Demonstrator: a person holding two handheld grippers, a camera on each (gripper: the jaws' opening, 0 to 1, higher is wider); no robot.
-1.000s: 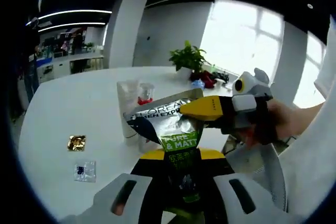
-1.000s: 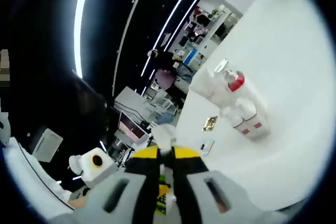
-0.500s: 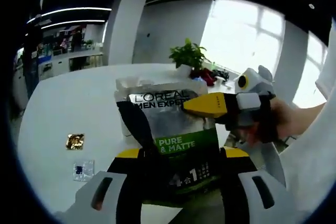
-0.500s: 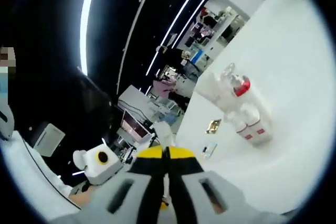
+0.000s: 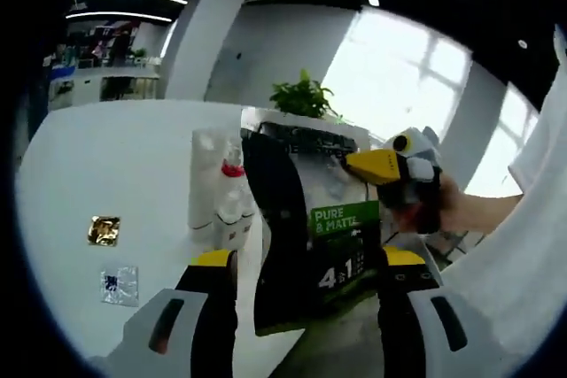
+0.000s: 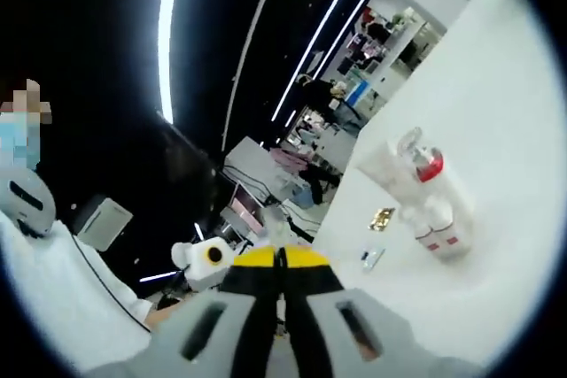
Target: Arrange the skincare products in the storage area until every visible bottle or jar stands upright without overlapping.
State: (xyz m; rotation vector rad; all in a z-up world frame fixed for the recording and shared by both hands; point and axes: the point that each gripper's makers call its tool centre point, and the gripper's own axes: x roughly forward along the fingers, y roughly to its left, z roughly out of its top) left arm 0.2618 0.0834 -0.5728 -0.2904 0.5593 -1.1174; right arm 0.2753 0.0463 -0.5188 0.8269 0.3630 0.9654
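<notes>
You have the pouch (image 5: 310, 219), a dark pack with a green "PURE & MATTE" band and "4 in 1" print, hanging in the air between your 2 tools, well above the worktop (image 5: 97, 157). The right tool (image 5: 376, 165) comes into the left gripper view from the right and pinches the pouch's upper edge with its yellow tips, so the pack hangs upright. In the right gripper view that tool (image 6: 282, 258) has its jaws pressed together on a thin edge. The left tool (image 5: 301, 263) stands spread, jaws either side of the pouch's lower half, likely to take or steady it; contact I cannot tell. Beyond, white bottles (image 5: 217, 196), 1 with a red collar, stand clustered upright on the worktop. A gold sachet (image 5: 104, 229) and a clear sachet (image 5: 118, 283) lie flat nearby.
</notes>
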